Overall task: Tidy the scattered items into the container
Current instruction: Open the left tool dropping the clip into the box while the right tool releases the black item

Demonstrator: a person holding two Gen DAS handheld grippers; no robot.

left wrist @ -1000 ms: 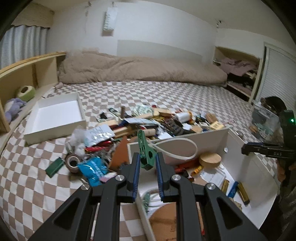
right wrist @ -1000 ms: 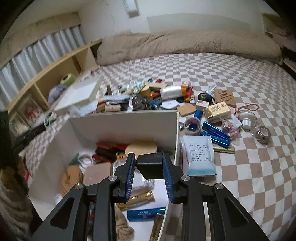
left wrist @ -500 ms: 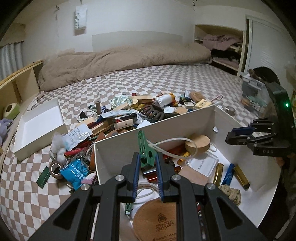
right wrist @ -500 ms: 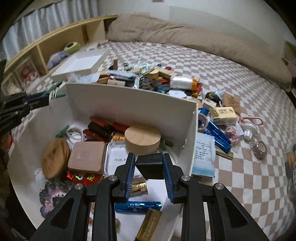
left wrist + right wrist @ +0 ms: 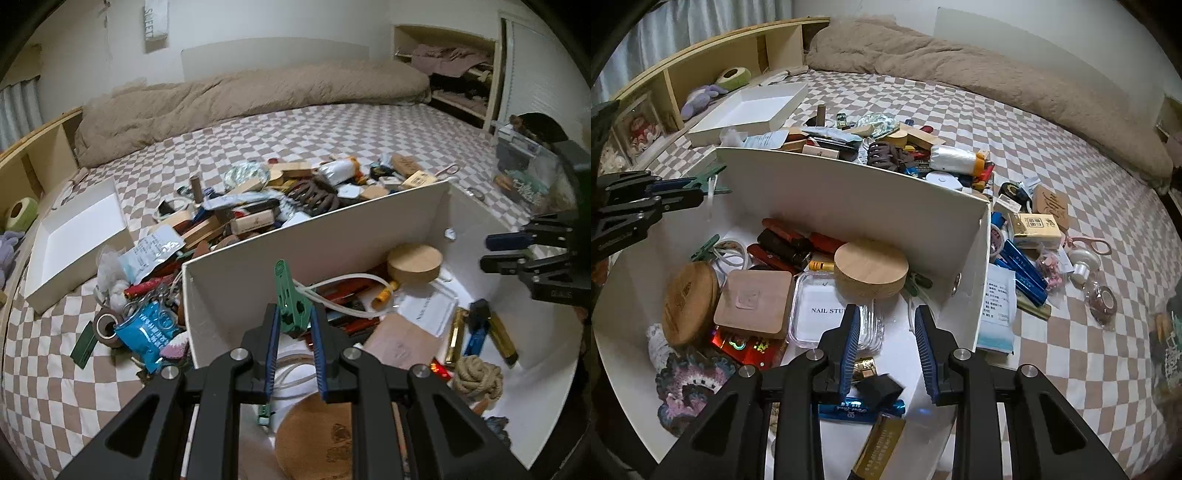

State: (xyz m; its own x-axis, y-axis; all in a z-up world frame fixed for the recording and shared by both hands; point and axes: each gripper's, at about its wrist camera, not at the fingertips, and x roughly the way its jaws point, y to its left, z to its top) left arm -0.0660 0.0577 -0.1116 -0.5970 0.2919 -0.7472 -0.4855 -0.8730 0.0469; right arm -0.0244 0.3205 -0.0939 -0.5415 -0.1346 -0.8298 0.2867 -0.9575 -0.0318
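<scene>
A large white box [image 5: 314, 240] [image 5: 849, 184] stands on the checkered bed and holds several items. My left gripper [image 5: 293, 332] is shut on a green clip [image 5: 290, 299] with a white cord loop [image 5: 347, 284], held above the box's near left part; it also shows in the right wrist view [image 5: 709, 184]. My right gripper [image 5: 886, 350] is open and empty over the box's near right part. A small black block [image 5: 879, 387] lies loose in the box just below it, also seen in the left wrist view [image 5: 478, 310].
A pile of scattered items [image 5: 258, 206] lies behind the box, more to its right [image 5: 1034, 240] and left [image 5: 144, 321]. A shallow white tray [image 5: 74, 236] sits at the left. A rolled beige duvet [image 5: 258, 96] lies along the back. Wooden shelves [image 5: 701, 74] flank the bed.
My right gripper has opened and let go of the black block, which now lies in the box. My left gripper, still holding the green clip, has moved over the box.
</scene>
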